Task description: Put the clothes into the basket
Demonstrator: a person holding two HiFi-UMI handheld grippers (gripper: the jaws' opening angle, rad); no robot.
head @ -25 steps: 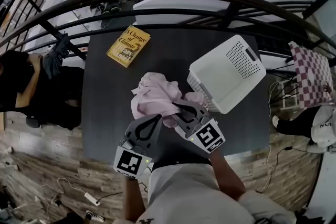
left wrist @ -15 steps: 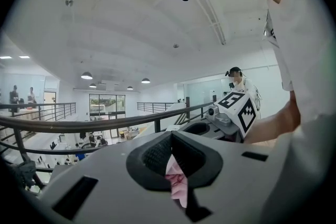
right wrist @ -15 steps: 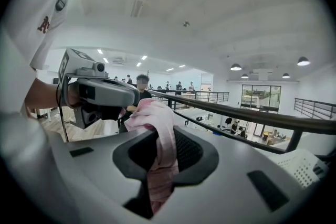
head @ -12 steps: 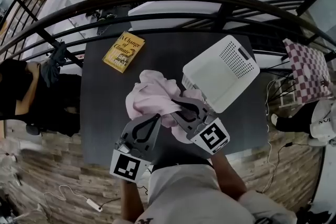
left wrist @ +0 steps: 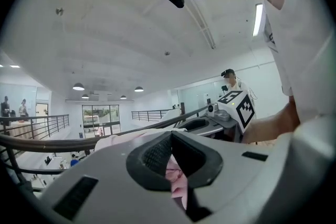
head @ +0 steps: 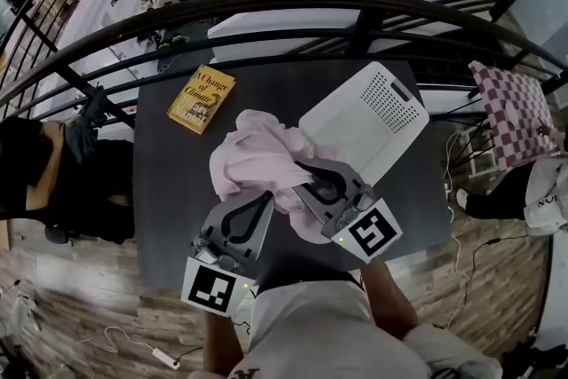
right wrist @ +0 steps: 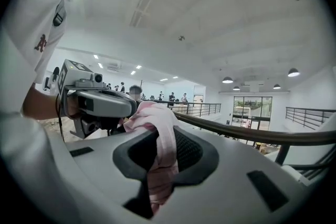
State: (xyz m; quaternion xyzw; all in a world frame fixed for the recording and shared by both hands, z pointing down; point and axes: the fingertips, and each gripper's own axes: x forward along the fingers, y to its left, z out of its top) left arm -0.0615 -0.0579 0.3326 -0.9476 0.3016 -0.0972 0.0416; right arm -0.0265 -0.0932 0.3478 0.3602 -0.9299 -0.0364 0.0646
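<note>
A yellow book [head: 201, 98] lies at the left on the dark counter [head: 164, 200]. Its cover reads "A Change of Climate". The left gripper [head: 264, 200] points away from the person, nearly flat. Its jaws are pressed together on a fold of the pink shirt [head: 253, 160]. The right gripper [head: 308, 169] sits close beside it, also flat, and its jaws pinch another bunch of the same shirt. The shirt hangs between them above the counter and hides the jaw tips from above. At the right the white basket [head: 368, 115] lies tipped, its holed bottom showing and its opening hidden.
</note>
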